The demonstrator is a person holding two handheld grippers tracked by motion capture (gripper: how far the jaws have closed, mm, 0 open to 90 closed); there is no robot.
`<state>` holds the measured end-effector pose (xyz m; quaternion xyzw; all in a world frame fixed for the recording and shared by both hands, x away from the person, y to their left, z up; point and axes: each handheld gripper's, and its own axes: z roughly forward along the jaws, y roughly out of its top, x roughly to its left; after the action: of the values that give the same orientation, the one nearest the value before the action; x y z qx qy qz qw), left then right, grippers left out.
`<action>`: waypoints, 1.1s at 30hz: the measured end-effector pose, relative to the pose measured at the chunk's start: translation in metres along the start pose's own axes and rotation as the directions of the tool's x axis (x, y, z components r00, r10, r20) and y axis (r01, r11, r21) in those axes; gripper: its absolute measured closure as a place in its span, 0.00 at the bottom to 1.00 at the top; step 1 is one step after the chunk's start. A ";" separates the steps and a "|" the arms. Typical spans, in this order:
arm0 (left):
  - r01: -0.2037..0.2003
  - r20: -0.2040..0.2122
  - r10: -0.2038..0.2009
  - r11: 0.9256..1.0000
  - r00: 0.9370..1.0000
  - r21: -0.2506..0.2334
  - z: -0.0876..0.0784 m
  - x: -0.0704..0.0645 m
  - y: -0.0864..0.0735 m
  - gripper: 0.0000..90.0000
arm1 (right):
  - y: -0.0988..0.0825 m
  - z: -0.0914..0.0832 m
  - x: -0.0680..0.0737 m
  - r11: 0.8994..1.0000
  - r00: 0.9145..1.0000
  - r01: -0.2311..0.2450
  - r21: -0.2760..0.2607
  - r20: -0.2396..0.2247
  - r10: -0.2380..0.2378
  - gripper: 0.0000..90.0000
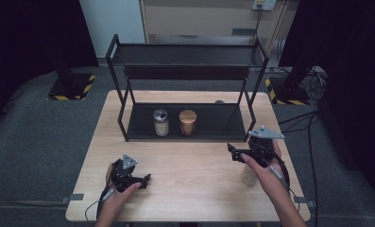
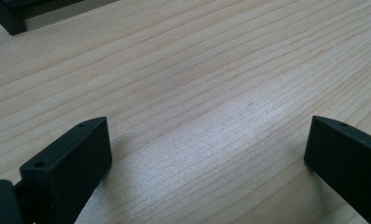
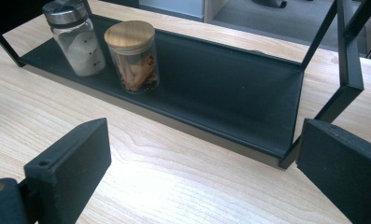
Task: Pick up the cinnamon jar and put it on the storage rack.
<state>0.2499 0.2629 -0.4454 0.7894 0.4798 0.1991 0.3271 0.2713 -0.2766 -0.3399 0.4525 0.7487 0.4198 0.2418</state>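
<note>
Our right gripper (image 1: 235,152) hovers open and empty before the rack (image 3: 230,93); the bamboo-lidded jar (image 3: 132,55) stands upright on its lower shelf, ahead-left (seemingly nearer this hand). Left gripper (image 1: 140,180) gapes empty.

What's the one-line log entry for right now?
left gripper: open, low over table | right gripper: open, nothing held, faces rack | rack lower shelf: shaker, wood-lid jar side by side
</note>
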 end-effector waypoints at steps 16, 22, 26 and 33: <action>0.000 0.000 0.000 1.000 1.000 0.000 0.000 0.000 0.000 0.00 | -0.014 -0.011 -0.005 1.000 0.999 -0.022 0.003 0.027 0.022 0.04; 0.000 0.000 0.000 1.000 1.000 0.000 0.000 0.000 0.000 0.00 | -0.023 -0.015 -0.010 0.999 0.998 -0.043 0.008 0.040 0.043 0.04; 0.000 -0.001 0.000 1.000 1.000 0.000 0.000 0.000 0.000 0.00 | -0.028 -0.017 -0.012 0.999 0.998 -0.050 0.014 0.049 0.050 0.04; 0.001 -0.001 -0.001 1.000 1.000 -0.001 0.000 0.000 0.000 0.00 | -0.036 -0.021 -0.013 0.999 0.997 -0.048 0.021 0.067 0.046 0.04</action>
<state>0.2497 0.2627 -0.4455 0.7890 0.4802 0.1996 0.3272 0.2447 -0.3049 -0.3593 0.4864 0.7341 0.4014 0.2516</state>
